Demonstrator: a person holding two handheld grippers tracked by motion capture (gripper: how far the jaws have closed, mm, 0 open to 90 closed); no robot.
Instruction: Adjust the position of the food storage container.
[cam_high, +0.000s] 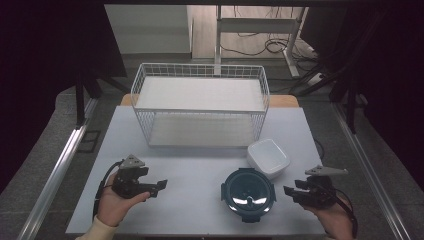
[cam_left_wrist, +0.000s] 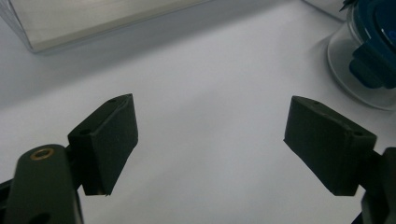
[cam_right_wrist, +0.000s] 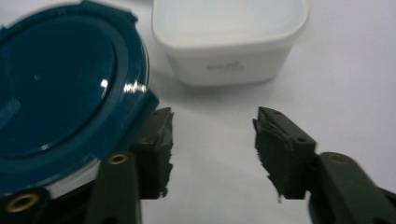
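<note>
A: What's cut off for you in the right gripper view?

B: The round container w/ the blue lid (cam_right_wrist: 60, 93). Its left and bottom run out of frame, and your near jaw overlaps the lid's clip tab, so I can't tell if the pad touches it or just sits beside it. The white square tub (cam_right_wrist: 229, 39) is cropped at the top; there's print on its wall, too blurred to read.

A: And my tongs?

B: Your right gripper (cam_right_wrist: 212, 144) is abt half open, nothing btwn the pads, just bare table (cam_right_wrist: 345, 84). Your left gripper (cam_left_wrist: 210, 140) is spread wide, also holding nothing.

A: Where's the container exactly?

B: High view puts it front-centre on the table (cam_high: 248, 194), touching or nearly touching the tub (cam_high: 268, 157) behind it on the right. Your right gripper (cam_high: 291, 194) points at it from the right, close; the left gripper (cam_high: 161, 187) is well apart on the other side.

A: Anything the high view gives that the gripper views don't?

B: The whole wire basket (cam_high: 200, 102) behind. The left gripper view catches just a corner of it (cam_left_wrist: 93, 21), plus the container's clear wall and a blue clip (cam_left_wrist: 369, 65) at the right edge.
</note>
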